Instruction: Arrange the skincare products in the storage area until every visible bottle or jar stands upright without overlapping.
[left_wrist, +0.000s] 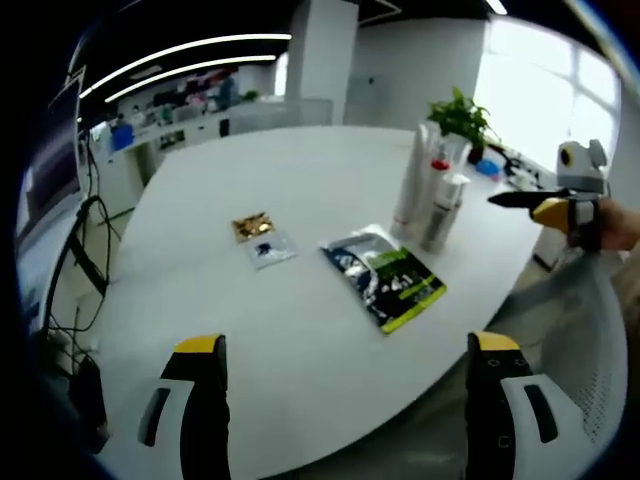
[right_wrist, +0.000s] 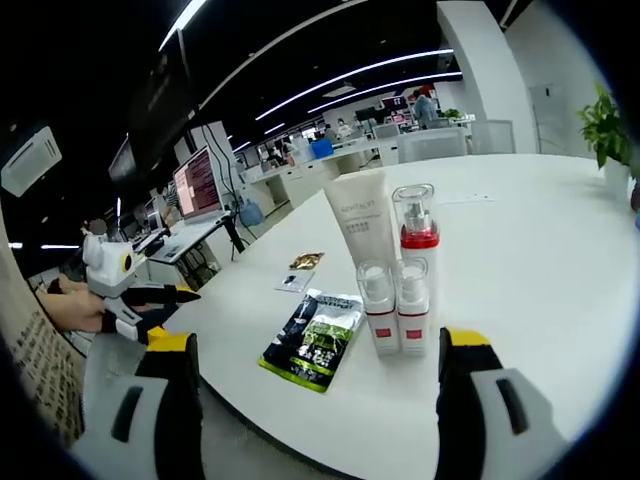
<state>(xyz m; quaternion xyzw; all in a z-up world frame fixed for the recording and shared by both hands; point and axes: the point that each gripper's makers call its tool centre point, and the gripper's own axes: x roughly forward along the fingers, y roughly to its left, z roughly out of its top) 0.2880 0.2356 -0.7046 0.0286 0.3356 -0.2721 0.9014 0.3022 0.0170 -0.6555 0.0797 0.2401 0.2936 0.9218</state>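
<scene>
A white tube (left_wrist: 410, 185) and a cluster of red-banded pump bottles (left_wrist: 443, 210) stand upright on the round white table (left_wrist: 300, 340), far right of my left gripper (left_wrist: 346, 345), which is open and holds nothing. In the right gripper view the tube (right_wrist: 358, 225), a tall pump bottle (right_wrist: 415, 225) and two short bottles (right_wrist: 378, 305) (right_wrist: 413, 305) stand close together just ahead of my open, empty right gripper (right_wrist: 318, 340). A black-and-green pouch (left_wrist: 385, 275) (right_wrist: 315, 338) lies flat beside them. The other gripper comes into each view at the table edge (left_wrist: 560, 205) (right_wrist: 140, 295).
A gold sachet (left_wrist: 253, 226) (right_wrist: 306, 261) and a small clear sachet (left_wrist: 270, 250) (right_wrist: 293, 282) lie flat mid-table. A potted plant (left_wrist: 460, 115) (right_wrist: 610, 125) stands behind the bottles. A mesh chair (left_wrist: 590, 350) is at the table's edge. Office desks with monitors (right_wrist: 195, 185) sit beyond.
</scene>
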